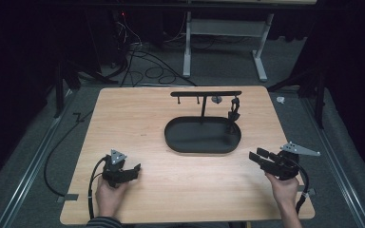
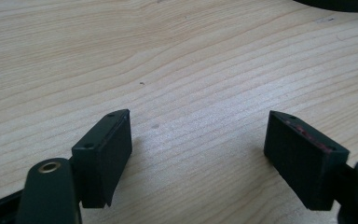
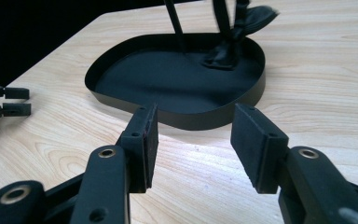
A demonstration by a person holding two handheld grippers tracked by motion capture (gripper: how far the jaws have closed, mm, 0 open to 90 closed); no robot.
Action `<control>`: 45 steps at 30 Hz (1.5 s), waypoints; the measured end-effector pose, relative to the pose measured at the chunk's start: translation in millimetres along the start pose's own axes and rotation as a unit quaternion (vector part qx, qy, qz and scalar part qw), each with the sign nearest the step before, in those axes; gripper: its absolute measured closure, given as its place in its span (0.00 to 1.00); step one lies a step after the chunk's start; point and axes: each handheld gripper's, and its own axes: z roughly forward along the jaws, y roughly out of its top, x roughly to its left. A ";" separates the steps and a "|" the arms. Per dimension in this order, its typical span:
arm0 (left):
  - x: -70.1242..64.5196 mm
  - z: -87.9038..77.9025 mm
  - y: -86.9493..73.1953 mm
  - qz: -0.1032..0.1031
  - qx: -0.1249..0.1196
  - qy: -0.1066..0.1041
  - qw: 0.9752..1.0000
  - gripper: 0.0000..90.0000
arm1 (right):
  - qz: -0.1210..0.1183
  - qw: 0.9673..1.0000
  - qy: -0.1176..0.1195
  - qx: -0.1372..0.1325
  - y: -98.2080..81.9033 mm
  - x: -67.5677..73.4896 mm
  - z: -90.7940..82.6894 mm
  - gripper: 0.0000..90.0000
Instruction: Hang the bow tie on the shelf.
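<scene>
Left gripper: lower left of the high view, held low over the table in the person's left hand. Jaws stand wide apart with bare wood between them; nothing gripped.

Left gripper view: pads hover just above the wood grain; a sliver of the dark tray shows at the upper right corner.

Tray: black oval dish at centre frame, well apart from both grippers. It looks bare apart from the stand's post and the foot of the hanging item.

Stand: a thin post rises from the tray to a horizontal bar at upper centre. Small pegs hang under the bar; a grey piece sits near its right part, kind not clear.

Hanging item: dark, strap-like or ribbon-like, suspended from the bar's right end, lower part reaching the tray's right side. In the right gripper view it shows at top centre.

Right gripper: lower right of the high view, in the right hand, jaws parted and empty, aimed at the tray's near rim.

Progress: judged at the outset. No item grasped or touched; approach, grasp and any transfer all remain.
</scene>
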 end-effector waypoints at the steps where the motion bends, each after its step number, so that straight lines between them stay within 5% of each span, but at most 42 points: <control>1: 0.0 0.0 0.0 0.000 0.000 0.000 1.000 0.26 | 0.001 1.000 -0.001 0.001 -0.3 0.4 1.6 0.59; 20: -0.1 -0.1 0.0 0.001 0.001 0.000 1.000 0.26 | 0.012 1.000 0.001 0.023 -9.4 0.4 37.5 0.59; 34: -0.1 -0.1 0.0 0.001 0.001 0.000 1.000 0.26 | 0.016 0.999 -0.020 0.045 -18.7 -3.8 52.4 0.58; 45: -0.1 -0.1 0.0 0.001 0.001 0.000 1.000 0.26 | -0.020 0.996 -0.054 0.069 -22.3 3.0 64.2 0.58</control>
